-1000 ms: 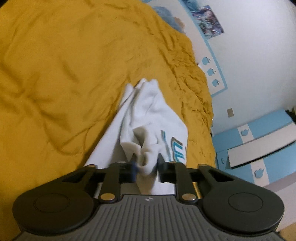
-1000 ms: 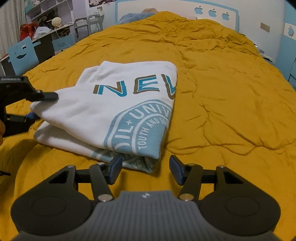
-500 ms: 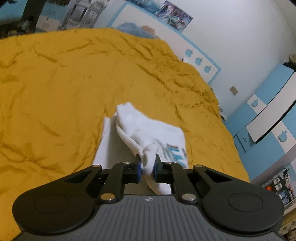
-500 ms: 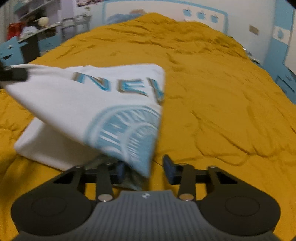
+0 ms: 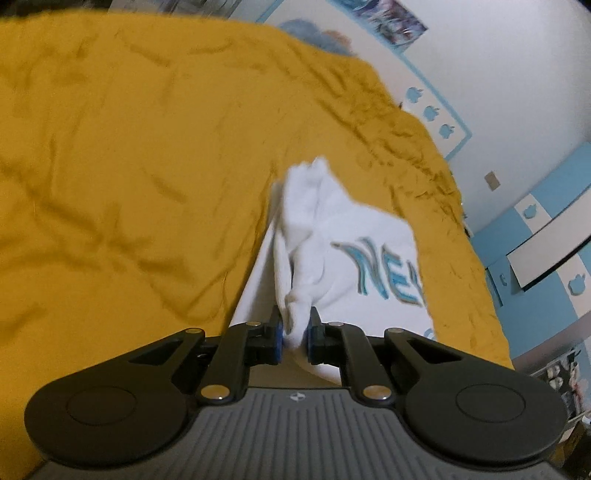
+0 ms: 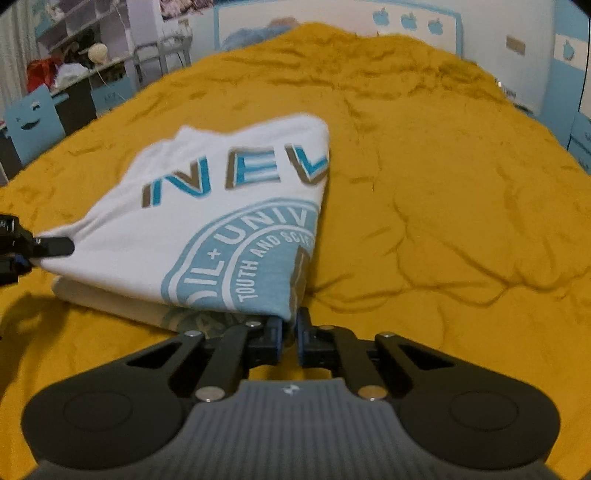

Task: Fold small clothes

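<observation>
At the near edge of the shirt (image 6: 236,221), we have the right gripper (image 6: 290,334) closed tight on the corner where the round blue print ends, the cloth pinched thin between its blue pads. From that corner the shirt's top layer rises a little off the layer under it, which lies flat on the bed (image 6: 443,203). On the shirt's left edge, we hold the left gripper (image 6: 44,246) clamped on a bunched fold of white cloth; in its own view the left gripper (image 5: 293,338) is nearly closed, with the gathered cloth filling the small gap between the pads. So we grip the shirt (image 5: 354,266) at two points, and its upper layer is stretched between them, with the letters "NEV" and the blue seal facing up. The shirt lies folded on the near left part of the yellow bed (image 5: 129,166), whose cover is creased all round it. Right of the shirt, the cover runs bare to the far edge. Beyond the shirt, at the bed's head, a blue pillow (image 6: 258,31) shows against a white headboard (image 6: 406,22) with blue apple shapes. Left of the shirt and farther off stands a cluttered desk (image 6: 74,77) with shelves above it.
</observation>
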`<action>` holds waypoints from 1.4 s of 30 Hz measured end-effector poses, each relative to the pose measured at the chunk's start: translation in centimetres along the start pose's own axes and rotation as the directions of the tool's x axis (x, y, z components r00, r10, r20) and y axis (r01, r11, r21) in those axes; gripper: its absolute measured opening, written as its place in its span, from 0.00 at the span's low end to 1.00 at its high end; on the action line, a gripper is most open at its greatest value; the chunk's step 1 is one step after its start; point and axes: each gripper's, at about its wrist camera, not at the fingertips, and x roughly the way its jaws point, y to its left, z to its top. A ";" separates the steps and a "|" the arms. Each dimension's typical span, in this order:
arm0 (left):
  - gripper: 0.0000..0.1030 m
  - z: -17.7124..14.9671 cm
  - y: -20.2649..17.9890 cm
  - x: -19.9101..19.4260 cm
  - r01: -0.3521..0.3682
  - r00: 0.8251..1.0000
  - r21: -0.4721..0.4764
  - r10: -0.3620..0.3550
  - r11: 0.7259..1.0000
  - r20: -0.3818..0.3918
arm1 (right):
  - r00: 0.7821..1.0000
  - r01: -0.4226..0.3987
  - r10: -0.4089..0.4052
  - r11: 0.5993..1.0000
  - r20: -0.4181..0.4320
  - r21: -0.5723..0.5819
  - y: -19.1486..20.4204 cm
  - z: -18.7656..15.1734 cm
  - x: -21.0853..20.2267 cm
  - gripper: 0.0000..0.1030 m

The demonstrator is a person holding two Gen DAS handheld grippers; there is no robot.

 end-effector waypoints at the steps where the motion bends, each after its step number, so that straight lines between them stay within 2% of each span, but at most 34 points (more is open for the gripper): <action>1: 0.12 0.2 -0.1 -0.1 -0.008 1.000 0.018 0.008 1.000 -0.001 | 1.000 -0.005 0.005 1.000 0.001 -0.017 0.1 0.0 -0.2 0.00; 3: 0.12 0.1 0.5 0.6 -0.029 0.999 0.028 0.030 0.999 -0.026 | 1.000 -0.009 0.008 0.999 -0.018 -0.052 0.3 -0.5 0.1 0.00; 5: 0.12 -0.7 1.8 1.8 -0.056 0.997 0.010 0.056 0.998 -0.059 | 0.998 -0.024 0.021 0.999 -0.062 -0.039 0.0 -1.2 0.8 0.00; 8: 0.13 -1.9 3.2 2.9 -0.071 0.995 -0.024 0.070 0.997 -0.073 | 0.996 -0.029 0.026 0.999 -0.084 -0.037 0.0 -2.3 1.1 0.00; 10: 0.13 -1.7 3.2 2.8 -0.074 0.995 -0.030 0.071 0.997 -0.076 | 0.995 -0.029 0.026 0.999 -0.097 -0.037 -0.2 -2.7 1.1 0.00; 13: 0.15 -1.2 2.5 2.4 -0.102 0.991 0.012 0.103 0.995 -0.085 | 0.993 -0.031 0.028 0.999 -0.113 -0.022 -0.6 -3.0 1.1 0.00; 17: 0.18 -1.3 2.1 1.8 -0.183 0.976 0.053 0.188 0.982 -0.109 | 0.991 -0.024 0.028 0.999 -0.129 0.027 -1.8 -3.1 1.3 0.00; 20: 0.19 -1.4 1.6 1.6 -0.205 0.968 0.072 0.213 0.976 -0.135 | 0.990 -0.043 0.049 0.998 -0.131 0.052 -2.3 -2.8 0.7 0.00; 22: 0.20 -1.1 1.2 1.0 -0.238 0.956 0.094 0.250 0.967 -0.152 | 0.989 -0.051 0.061 0.996 -0.131 0.078 -2.7 -2.5 0.3 0.00; 24: 0.23 -0.5 0.8 0.3 -0.246 0.954 0.099 0.259 0.964 -0.153 | 0.990 -0.043 0.055 0.995 -0.127 0.093 -3.3 -2.1 -0.2 0.00; 27: 0.24 0.5 -0.1 -1.2 -0.231 0.962 0.135 0.247 0.963 -0.117 | 0.992 -0.046 0.060 0.992 -0.115 0.119 -4.1 -1.4 -0.8 0.02; 28: 0.24 1.0 -0.4 -1.6 -0.235 0.963 0.145 0.250 0.961 -0.097 | 0.992 -0.047 0.062 0.990 -0.110 0.130 -4.4 -1.1 -1.1 0.06; 29: 0.24 1.5 -0.7 -1.8 -0.237 0.965 0.147 0.250 0.960 -0.076 | 0.992 -0.054 0.070 0.988 -0.105 0.147 -4.8 -0.7 -1.1 0.18; 31: 0.27 2.5 -1.0 -1.9 -0.207 0.976 0.152 0.216 0.966 -0.041 | 0.992 -0.071 0.088 0.982 -0.091 0.177 -5.4 0.0 -1.3 0.28; 33: 0.48 3.7 -1.3 -1.2 -0.166 0.985 0.165 0.173 0.972 -0.026 | 0.991 -0.096 0.113 0.975 -0.076 0.200 -5.8 1.0 -1.1 0.32; 35: 0.62 4.6 -1.5 -0.1 -0.103 0.994 0.188 0.107 0.977 -0.015 | 0.991 -0.106 0.121 0.972 -0.059 0.210 -6.0 1.9 -0.9 0.41; 36: 0.68 5.0 -1.5 0.5 -0.075 0.997 0.192 0.080 0.979 -0.018 | 0.991 -0.112 0.124 0.972 -0.048 0.209 -6.1 2.5 -0.7 0.43; 38: 0.77 5.9 -0.9 2.3 -0.015 0.999 0.171 0.022 0.985 -0.040 | 0.989 -0.135 0.145 0.967 -0.033 0.216 -6.2 3.3 0.0 0.49; 42: 0.78 7.0 1.1 5.5 0.034 0.997 0.070 -0.029 0.997 -0.067 | 0.979 -0.187 0.202 0.945 -0.030 0.268 -6.6 4.7 2.4 0.54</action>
